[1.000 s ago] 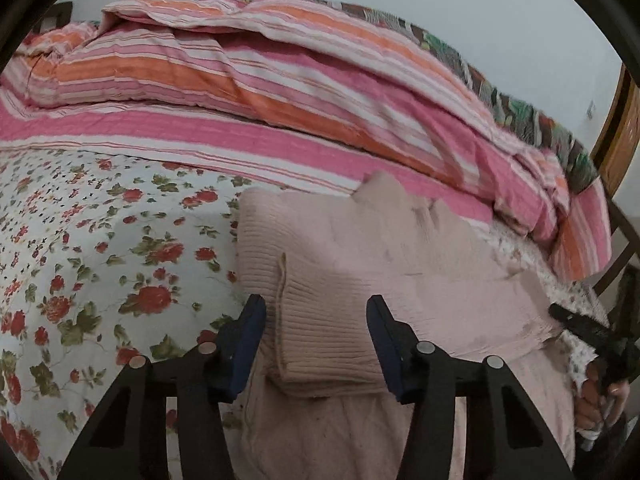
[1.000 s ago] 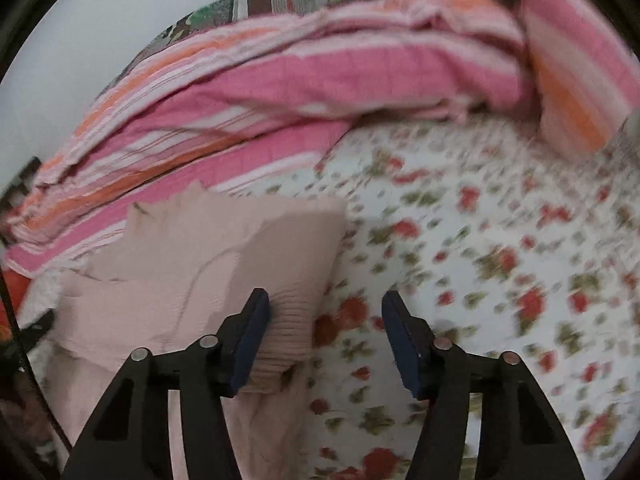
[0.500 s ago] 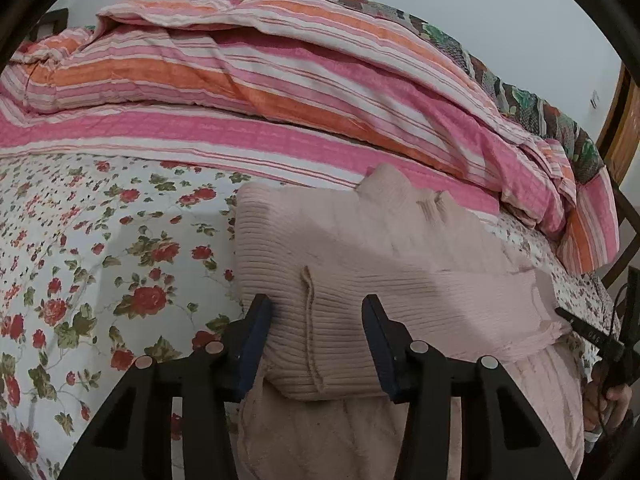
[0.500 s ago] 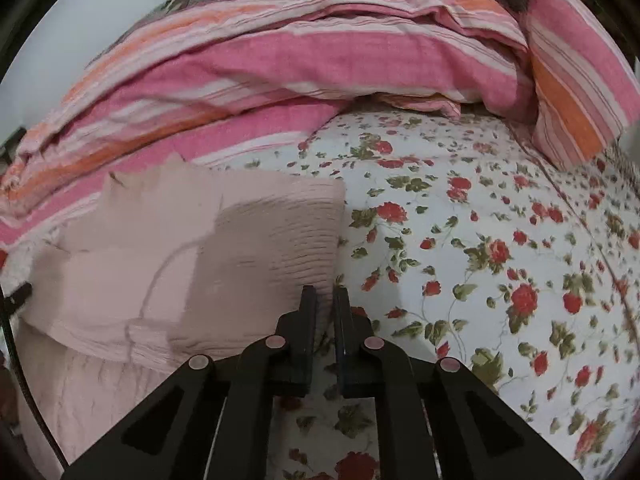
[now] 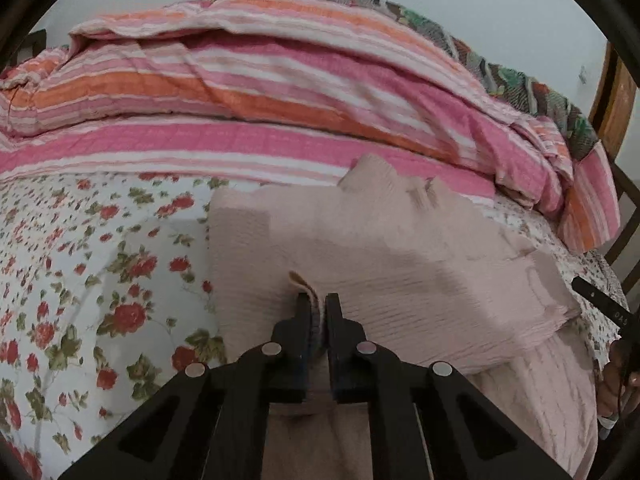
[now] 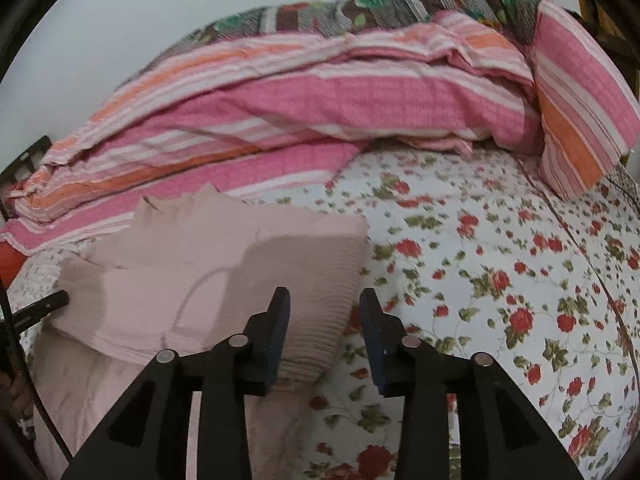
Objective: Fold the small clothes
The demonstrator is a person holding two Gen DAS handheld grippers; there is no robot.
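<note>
A pale pink ribbed knit garment (image 5: pixel 380 256) lies partly folded on the floral bedsheet (image 5: pixel 80 260). My left gripper (image 5: pixel 318 304) is shut on a pinched ridge of its near folded edge. In the right wrist view the same garment (image 6: pixel 224 276) lies left of centre. My right gripper (image 6: pixel 324 308) is open, its fingers straddling the garment's right folded edge with the left finger over the cloth and the right finger over the sheet (image 6: pixel 500 280). The right gripper's tip also shows at the right edge of the left wrist view (image 5: pixel 600 300).
A bunched pink, orange and white striped quilt (image 5: pixel 280 92) runs along the back of the bed, with a striped pillow (image 6: pixel 580 100) at the right. A patterned blanket (image 6: pixel 360 12) lies behind the quilt. A wooden bed frame (image 5: pixel 616 100) stands far right.
My left gripper has closed from open onto the garment's near edge. My right gripper was open, shut half a second ago, and has opened again at the garment's right edge.
</note>
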